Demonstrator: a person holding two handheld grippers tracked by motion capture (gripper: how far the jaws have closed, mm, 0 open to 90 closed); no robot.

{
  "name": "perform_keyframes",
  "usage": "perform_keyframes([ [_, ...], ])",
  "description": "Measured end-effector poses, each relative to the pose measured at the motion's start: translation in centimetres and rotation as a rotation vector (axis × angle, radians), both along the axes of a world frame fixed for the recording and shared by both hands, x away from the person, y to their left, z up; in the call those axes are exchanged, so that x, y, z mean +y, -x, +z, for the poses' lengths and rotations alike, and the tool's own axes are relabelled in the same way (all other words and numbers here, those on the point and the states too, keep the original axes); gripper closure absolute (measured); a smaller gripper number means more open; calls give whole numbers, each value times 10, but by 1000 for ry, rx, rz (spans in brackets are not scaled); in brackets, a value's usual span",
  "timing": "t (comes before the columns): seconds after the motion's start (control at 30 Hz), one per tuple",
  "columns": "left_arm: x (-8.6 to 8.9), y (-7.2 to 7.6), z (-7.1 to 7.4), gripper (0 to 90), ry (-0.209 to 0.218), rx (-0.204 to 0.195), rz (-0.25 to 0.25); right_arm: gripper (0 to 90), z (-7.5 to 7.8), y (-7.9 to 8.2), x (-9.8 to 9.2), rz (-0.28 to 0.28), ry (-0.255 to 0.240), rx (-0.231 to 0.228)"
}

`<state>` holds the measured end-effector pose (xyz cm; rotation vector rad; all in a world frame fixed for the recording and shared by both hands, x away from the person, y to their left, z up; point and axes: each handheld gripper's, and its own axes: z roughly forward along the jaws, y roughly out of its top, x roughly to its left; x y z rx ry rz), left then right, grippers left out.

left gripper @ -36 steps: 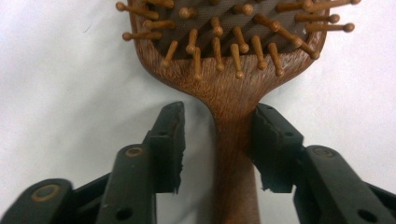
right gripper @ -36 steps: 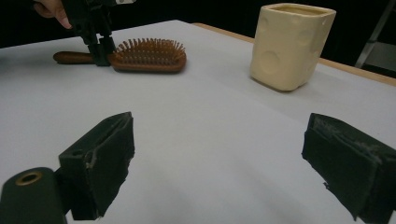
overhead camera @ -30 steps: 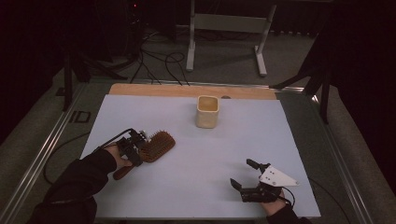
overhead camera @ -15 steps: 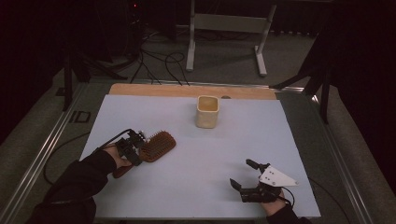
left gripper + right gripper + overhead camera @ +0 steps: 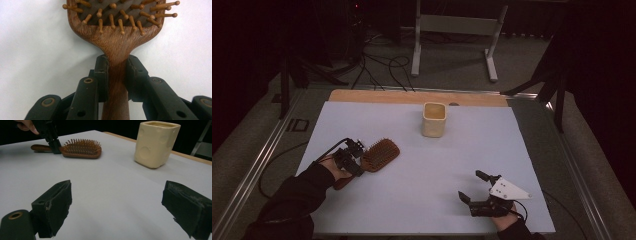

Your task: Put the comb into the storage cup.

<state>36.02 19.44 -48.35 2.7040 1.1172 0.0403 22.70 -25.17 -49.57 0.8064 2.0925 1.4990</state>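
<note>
A brown wooden hairbrush (image 5: 379, 154) lies bristles up on the white table at the left. My left gripper (image 5: 353, 161) is shut on the brush's neck, where the handle (image 5: 116, 82) meets the head; both jaws press against the wood. The same hairbrush (image 5: 81, 148) lies flat on the table in the right gripper view, with the left gripper (image 5: 53, 143) coming down on it. My right gripper (image 5: 473, 186) rests near the front right of the table, open, with nothing between its fingers (image 5: 53, 206). A cream square cup (image 5: 434, 119) stands upright toward the back middle.
The white table top (image 5: 422, 170) has a wooden strip (image 5: 412, 97) along its far edge. Beyond it on the floor are cables and a metal stand (image 5: 457, 30). A cable (image 5: 287, 155) trails from the left gripper off the table's left side.
The left gripper has shifted a little on the brush's neck; the brush stays on the table. The right gripper has not moved.
</note>
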Motion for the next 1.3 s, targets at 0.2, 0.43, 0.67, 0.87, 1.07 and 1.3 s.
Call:
perform_keyframes([
  [0.2, 0, 1, 4, 743, 27, -27, 7, 89, 0, 0, 0, -1, 0, 2],
  [0.43, 0, 5, 13, 743, 99, -82, 20, 89, 0, 0, 0, 0, -1, 0],
  [0.67, -2, 10, 20, 742, 157, -145, 20, 89, 0, 0, 0, 0, -2, 1],
  [0.87, -6, 15, 23, 742, 209, -186, 22, 89, 0, 0, 0, 1, 0, 0],
  [1.07, -11, 21, 25, 742, 247, -230, 15, 90, 0, 0, 0, 2, -1, 2],
  [1.3, -17, 28, 24, 742, 315, -261, -3, 90, 0, 0, 0, 0, -2, 7],
])
